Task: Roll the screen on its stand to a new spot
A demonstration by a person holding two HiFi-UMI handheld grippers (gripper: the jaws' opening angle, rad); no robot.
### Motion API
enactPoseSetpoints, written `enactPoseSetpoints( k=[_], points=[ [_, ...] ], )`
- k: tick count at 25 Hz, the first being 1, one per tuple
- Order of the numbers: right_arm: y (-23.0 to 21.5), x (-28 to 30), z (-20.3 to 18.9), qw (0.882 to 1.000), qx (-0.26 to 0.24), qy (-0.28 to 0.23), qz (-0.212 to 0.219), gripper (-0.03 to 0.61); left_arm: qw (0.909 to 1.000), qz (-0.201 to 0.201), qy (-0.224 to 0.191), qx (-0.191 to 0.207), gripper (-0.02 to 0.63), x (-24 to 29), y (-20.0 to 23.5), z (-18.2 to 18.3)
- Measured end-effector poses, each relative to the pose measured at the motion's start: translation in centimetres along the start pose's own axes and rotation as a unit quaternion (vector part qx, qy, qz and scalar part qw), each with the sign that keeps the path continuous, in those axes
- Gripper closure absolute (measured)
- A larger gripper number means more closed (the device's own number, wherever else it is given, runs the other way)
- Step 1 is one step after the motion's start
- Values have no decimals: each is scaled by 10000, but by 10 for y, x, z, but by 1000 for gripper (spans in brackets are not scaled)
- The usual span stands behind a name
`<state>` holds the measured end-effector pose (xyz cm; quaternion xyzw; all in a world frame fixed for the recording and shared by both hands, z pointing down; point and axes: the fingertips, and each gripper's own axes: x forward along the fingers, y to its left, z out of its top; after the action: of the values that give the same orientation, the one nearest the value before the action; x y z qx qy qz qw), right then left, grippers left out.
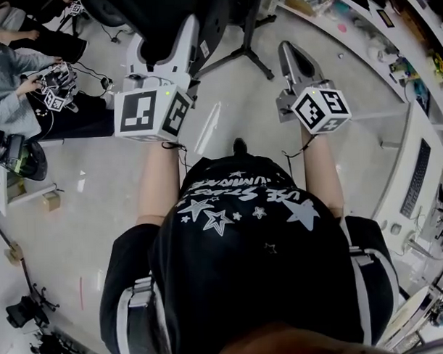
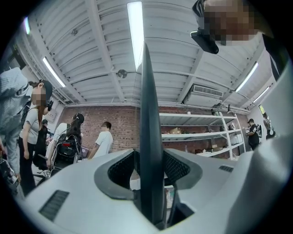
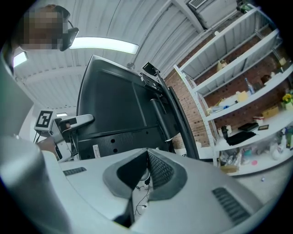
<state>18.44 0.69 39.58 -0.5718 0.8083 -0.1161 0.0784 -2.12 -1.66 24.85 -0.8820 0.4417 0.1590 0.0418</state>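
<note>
The black screen [image 1: 147,19] on its wheeled stand [image 1: 239,57] is at the top of the head view, directly ahead of me. My left gripper [image 1: 186,37] is shut on the screen's side edge. In the left gripper view that edge [image 2: 147,114] runs upright as a thin dark panel, clamped between the jaws of the left gripper [image 2: 149,171]. My right gripper [image 1: 288,53] hovers to the right of the stand, shut and holding nothing. The right gripper view shows the right gripper [image 3: 146,155] with its pads together, the screen's back [image 3: 119,105] beyond, and the left gripper [image 3: 73,121] at its edge.
Seated people [image 1: 23,92] with other grippers are at the far left. A curved white desk [image 1: 402,144] with a keyboard [image 1: 416,177] lines the right side. White shelves [image 3: 238,91] stand against a brick wall. People [image 2: 103,141] stand further off. A small box [image 1: 52,202] lies on the floor.
</note>
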Motion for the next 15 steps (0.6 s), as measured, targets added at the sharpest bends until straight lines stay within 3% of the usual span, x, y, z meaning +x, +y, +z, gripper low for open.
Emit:
enactPoseSetpoints(
  k=[8,15],
  points=[
    [47,-29,-14,9998,-13,11,-186,572,9998,-191,-2,-117,405,-38,3,11],
    [62,-63,-21,9994,-56,1,-344,572,9994,-289,-48,-183,405,-65,-6,18]
  ],
)
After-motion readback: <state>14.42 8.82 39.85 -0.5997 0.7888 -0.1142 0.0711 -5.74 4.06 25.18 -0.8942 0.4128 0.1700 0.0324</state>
